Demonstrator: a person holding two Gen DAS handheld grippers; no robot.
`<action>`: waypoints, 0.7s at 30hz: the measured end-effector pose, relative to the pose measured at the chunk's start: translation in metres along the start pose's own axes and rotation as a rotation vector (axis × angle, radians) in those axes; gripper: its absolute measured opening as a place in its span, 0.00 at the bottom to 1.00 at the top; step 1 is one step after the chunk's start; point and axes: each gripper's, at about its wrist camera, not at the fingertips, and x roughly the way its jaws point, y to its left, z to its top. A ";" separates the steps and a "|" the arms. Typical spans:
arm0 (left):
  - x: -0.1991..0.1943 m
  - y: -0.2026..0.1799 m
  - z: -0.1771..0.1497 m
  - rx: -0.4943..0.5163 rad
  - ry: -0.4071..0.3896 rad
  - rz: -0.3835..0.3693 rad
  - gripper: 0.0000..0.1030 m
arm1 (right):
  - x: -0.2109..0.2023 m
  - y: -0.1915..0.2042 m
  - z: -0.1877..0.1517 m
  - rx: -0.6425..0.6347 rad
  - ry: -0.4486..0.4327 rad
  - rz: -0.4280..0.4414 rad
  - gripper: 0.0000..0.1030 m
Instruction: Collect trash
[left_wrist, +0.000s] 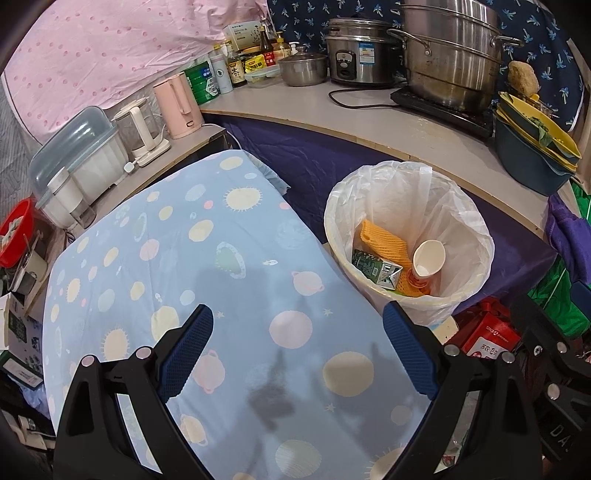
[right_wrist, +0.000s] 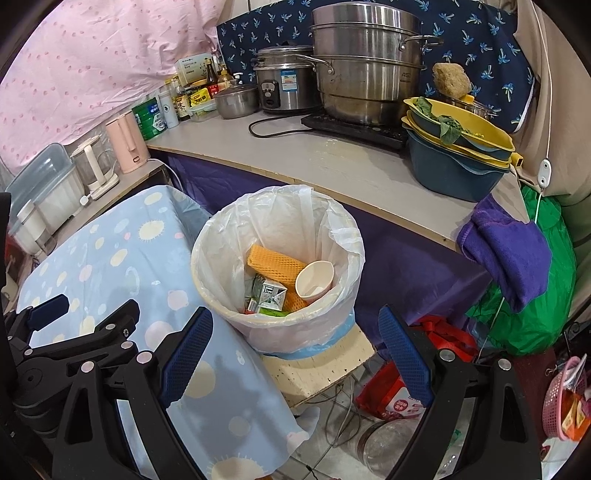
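Observation:
A white-lined trash bin (left_wrist: 469, 221) (right_wrist: 225, 229) stands on a stool beside the table. Inside lie an orange foam net (left_wrist: 384, 242) (right_wrist: 275, 260), a green drink carton (left_wrist: 376, 269) (right_wrist: 267, 295) and a paper cup (left_wrist: 426, 260) (right_wrist: 314, 280). My left gripper (left_wrist: 297, 347) hangs open over the blue planet-print tablecloth (left_wrist: 207, 266) (right_wrist: 122, 251), with nothing between its fingers. My right gripper (right_wrist: 295, 349) is open too, empty, just in front of the bin. The left gripper (right_wrist: 48, 310) also shows at the left edge of the right wrist view.
A counter (left_wrist: 369, 114) (right_wrist: 332, 162) behind the bin carries a steel steamer pot (right_wrist: 365, 62), a rice cooker (right_wrist: 284, 81), bottles and stacked basins (right_wrist: 458, 155). Kettles (left_wrist: 177, 103) stand to the left. A purple cloth (right_wrist: 509, 254), green bag and red bags (right_wrist: 391, 395) crowd the floor on the right.

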 end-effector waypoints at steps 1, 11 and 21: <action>0.000 0.000 0.000 -0.001 0.000 -0.002 0.86 | 0.000 0.000 0.000 0.000 0.001 0.001 0.84; 0.004 0.005 -0.004 -0.003 0.016 -0.006 0.86 | 0.001 0.002 -0.002 -0.007 0.004 -0.005 0.84; 0.006 0.006 -0.007 -0.001 0.026 -0.007 0.86 | 0.005 0.005 -0.006 -0.010 0.009 -0.014 0.84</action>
